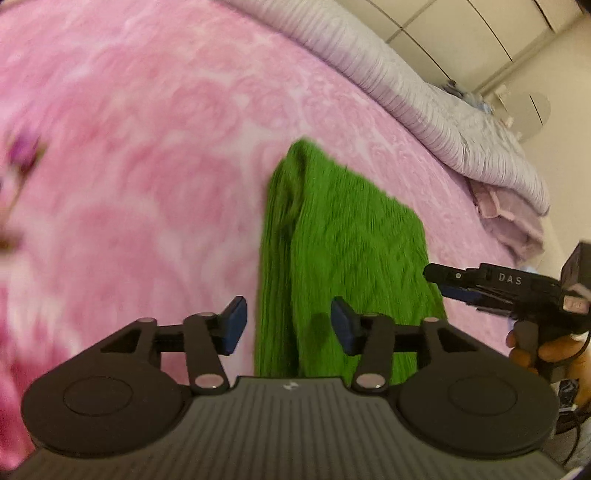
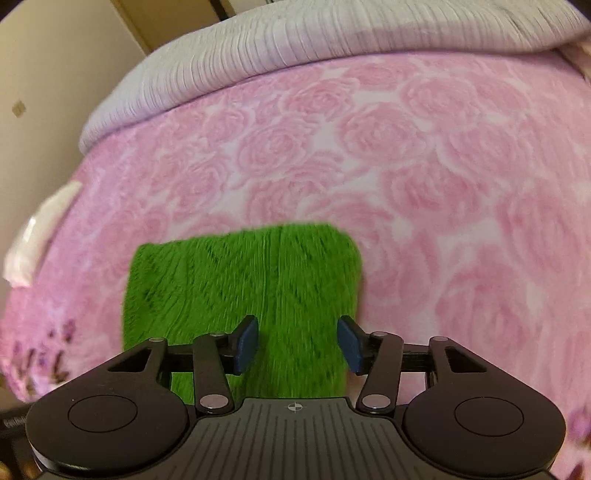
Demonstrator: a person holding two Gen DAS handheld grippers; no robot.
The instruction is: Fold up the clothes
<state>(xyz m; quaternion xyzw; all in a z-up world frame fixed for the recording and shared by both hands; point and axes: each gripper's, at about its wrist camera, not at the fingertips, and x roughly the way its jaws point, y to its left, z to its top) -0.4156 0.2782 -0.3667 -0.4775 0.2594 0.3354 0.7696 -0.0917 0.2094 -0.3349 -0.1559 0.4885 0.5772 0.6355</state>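
Nearest the cameras, the left gripper (image 1: 288, 326) and right gripper (image 2: 298, 343) are black plastic with blue pads; both sets of jaws stand wide apart, holding nothing. Beyond them a folded green garment (image 2: 243, 291), fuzzy and ribbed, roughly rectangular, lies flat on the bed's plush pink blanket (image 2: 424, 177) patterned with roses. In the left view the right gripper hovers beside the garment's edge. Farther back lies a pleated lilac-grey cover (image 2: 295, 40), then cream cupboard doors (image 1: 461, 26).
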